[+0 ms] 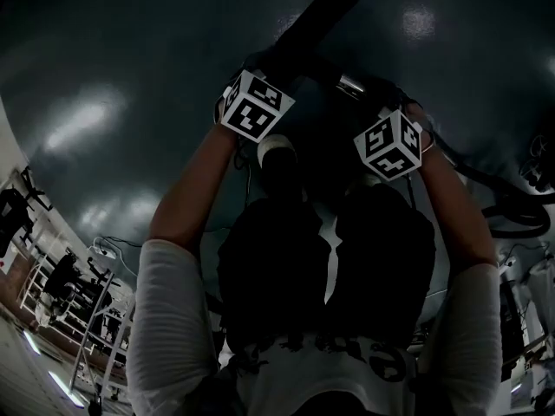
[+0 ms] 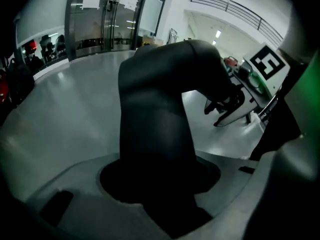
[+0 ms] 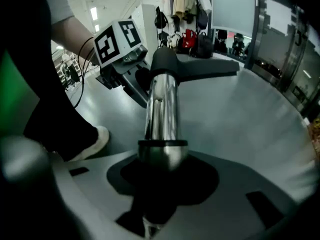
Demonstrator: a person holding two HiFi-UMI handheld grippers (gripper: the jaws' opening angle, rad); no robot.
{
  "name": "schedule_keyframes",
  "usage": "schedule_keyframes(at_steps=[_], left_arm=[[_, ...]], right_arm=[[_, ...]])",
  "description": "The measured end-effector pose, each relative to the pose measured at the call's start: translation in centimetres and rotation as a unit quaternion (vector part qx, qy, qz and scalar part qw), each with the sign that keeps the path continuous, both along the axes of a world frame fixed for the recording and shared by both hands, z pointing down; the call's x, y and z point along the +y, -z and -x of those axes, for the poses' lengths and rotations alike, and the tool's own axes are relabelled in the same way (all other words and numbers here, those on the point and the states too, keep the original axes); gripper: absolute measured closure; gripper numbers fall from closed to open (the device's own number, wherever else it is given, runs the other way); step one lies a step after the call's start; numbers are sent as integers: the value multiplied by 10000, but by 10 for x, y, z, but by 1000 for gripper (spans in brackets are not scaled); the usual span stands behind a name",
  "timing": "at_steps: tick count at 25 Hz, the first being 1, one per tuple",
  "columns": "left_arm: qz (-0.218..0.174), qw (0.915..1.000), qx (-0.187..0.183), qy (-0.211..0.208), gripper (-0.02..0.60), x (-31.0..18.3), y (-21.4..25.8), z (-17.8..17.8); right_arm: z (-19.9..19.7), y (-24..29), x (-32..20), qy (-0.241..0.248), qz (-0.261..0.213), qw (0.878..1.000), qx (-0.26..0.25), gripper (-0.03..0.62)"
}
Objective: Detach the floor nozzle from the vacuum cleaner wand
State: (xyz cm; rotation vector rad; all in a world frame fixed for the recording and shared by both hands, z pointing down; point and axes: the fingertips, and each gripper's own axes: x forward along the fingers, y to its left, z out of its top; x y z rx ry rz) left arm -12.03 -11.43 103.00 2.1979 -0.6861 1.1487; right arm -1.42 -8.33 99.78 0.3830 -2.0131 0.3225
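Observation:
The black floor nozzle [image 1: 316, 16] lies over the dark floor at the top of the head view. Its thick black neck [image 2: 155, 109] rises between the jaws of my left gripper [image 2: 160, 194] and bends right; the jaws are shut on it. A chrome wand tube [image 3: 160, 109] runs from my right gripper [image 3: 162, 184], which is shut on it, up to the nozzle head [image 3: 205, 69]. Both grippers sit close together, left gripper [image 1: 276, 63] on the neck and right gripper [image 1: 368, 102] on the wand. Each gripper view shows the other's marker cube [image 3: 117, 39].
The person's white shoe [image 3: 95, 139] stands on the grey floor just left of the wand. Black cables [image 1: 512, 206] trail at the right. Metal racks [image 1: 69, 293] stand at the far left, hung clothes and bags [image 3: 185, 9] behind, glass doors [image 2: 110, 14] beyond.

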Motion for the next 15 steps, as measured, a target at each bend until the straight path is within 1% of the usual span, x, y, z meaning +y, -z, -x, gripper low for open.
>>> schedule_keyframes(at_steps=[4, 5, 7, 10, 12, 15], left_arm=[[-278, 9986, 294, 330, 393, 1, 198, -18], [-401, 9980, 316, 385, 394, 2, 250, -23], [-817, 9957, 265, 356, 394, -3, 348, -31], [-1452, 9890, 148, 237, 394, -12, 485, -45], [-1689, 9856, -41, 123, 399, -6, 571, -55], [-2078, 9779, -237, -1, 400, 8, 696, -68]], right_arm=[[-11, 172, 13, 6, 42, 9988, -481, 456], [-15, 219, 15, 18, 26, 9984, -559, 457], [-19, 308, 16, 42, -84, 9976, -688, 459], [-25, 429, 16, 78, -261, 9964, -807, 464], [-28, 506, 26, 56, -350, 9951, -923, 467], [-29, 621, 44, -12, -439, 9901, -1335, 467]])
